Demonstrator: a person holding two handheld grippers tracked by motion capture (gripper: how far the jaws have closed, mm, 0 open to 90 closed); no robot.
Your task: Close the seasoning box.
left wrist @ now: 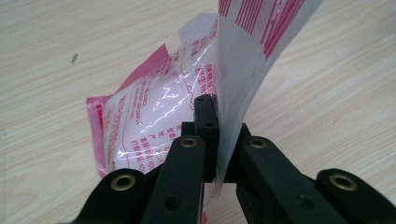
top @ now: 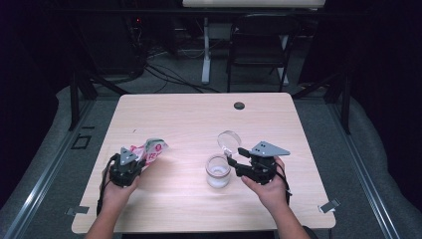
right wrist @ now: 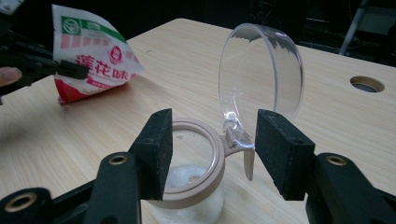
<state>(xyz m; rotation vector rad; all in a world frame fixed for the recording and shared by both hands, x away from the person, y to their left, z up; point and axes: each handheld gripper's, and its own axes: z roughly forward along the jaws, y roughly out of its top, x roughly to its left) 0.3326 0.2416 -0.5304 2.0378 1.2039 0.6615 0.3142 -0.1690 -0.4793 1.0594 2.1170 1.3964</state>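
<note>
Left gripper (top: 142, 162) has its 2 jaws clamped on the bag (top: 152, 149), whose top edge is cut off in its view. Right gripper (right wrist: 210, 149) stands apart around the jar (top: 218, 171), its base cut off, lid (right wrist: 261, 77) flipped up.

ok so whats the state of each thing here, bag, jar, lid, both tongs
red and white printed plastic bag: lifted at one edge, the rest on the table
small clear jar with beige rim: upright, open, a little white stuff at the bottom
clear round hinged lid: flipped up, standing open
left tongs: shut on the bag's edge
right tongs: open, jaws either side of the jar's hinge
</note>
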